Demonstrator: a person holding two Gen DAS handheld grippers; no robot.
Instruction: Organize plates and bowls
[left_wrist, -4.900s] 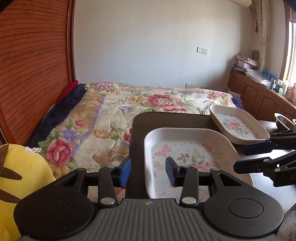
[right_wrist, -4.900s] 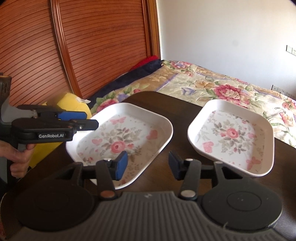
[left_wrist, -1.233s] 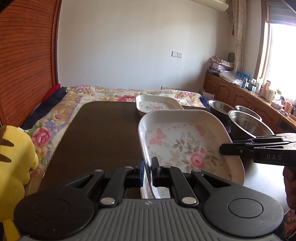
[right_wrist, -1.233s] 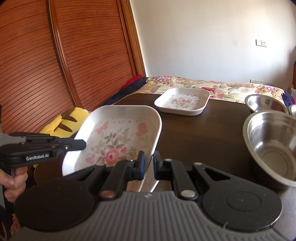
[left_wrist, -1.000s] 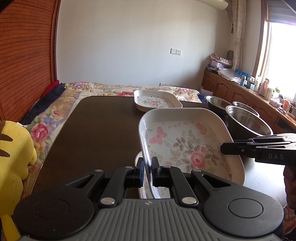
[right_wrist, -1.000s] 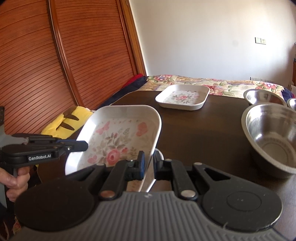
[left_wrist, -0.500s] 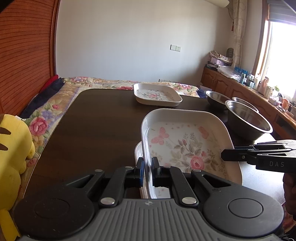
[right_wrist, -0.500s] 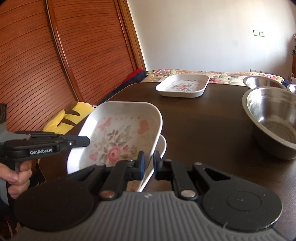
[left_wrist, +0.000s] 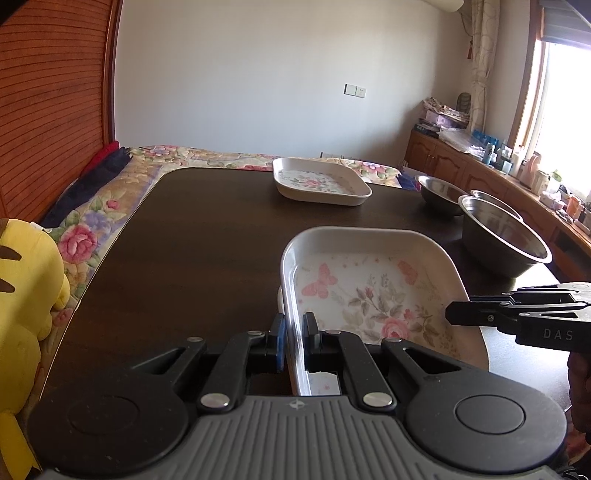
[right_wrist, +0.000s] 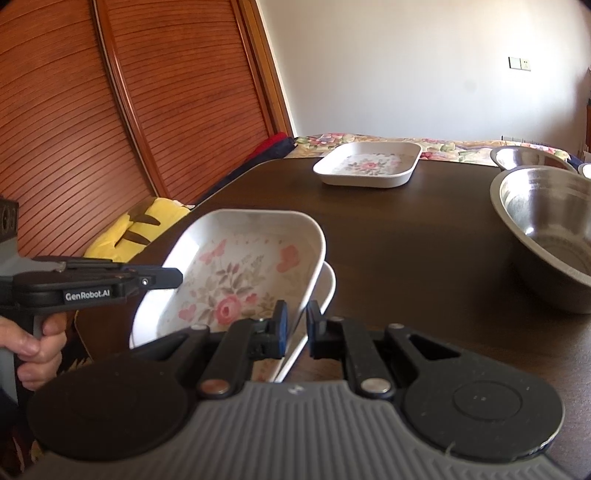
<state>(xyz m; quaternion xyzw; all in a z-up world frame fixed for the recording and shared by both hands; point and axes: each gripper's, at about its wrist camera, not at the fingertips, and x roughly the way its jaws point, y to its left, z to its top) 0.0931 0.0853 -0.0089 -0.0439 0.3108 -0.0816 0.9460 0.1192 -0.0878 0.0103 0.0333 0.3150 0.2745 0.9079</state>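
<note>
Dark wood, the table (left_wrist: 192, 236) carries everything: a floral plate being lowered near its front, a matching plate (left_wrist: 320, 181) far across by the bed, and steel bowls (left_wrist: 504, 236) grouped along the right side.

Largest of the task's things in view, the held plate (left_wrist: 373, 291) hangs between the two tools, tilted slightly, directly over a second white plate (right_wrist: 327, 284) whose rim peeks out beneath it. Both plates sit close to the table's near edge, with the yellow plush toy (left_wrist: 26, 291) off the left side, just beyond it.

Each tool pinches a wall of the held plate: the left gripper (left_wrist: 293, 338) is clamped on its left rim, the right gripper (right_wrist: 295, 326) on its right rim, jaws nearly closed with only the plate wall between the pads.

To finish the step well, I judge the plate should be levelled and its corners lined up with the one below, then brought down evenly so it nests rather than lands skewed. Both grips should probably let go only once it rests, opening together.

Room looks generous: bare tabletop stretches ahead and left, and the nearest bowl stands well apart on the right. The near edge is the one hazard, so any slide should go inward.
</note>
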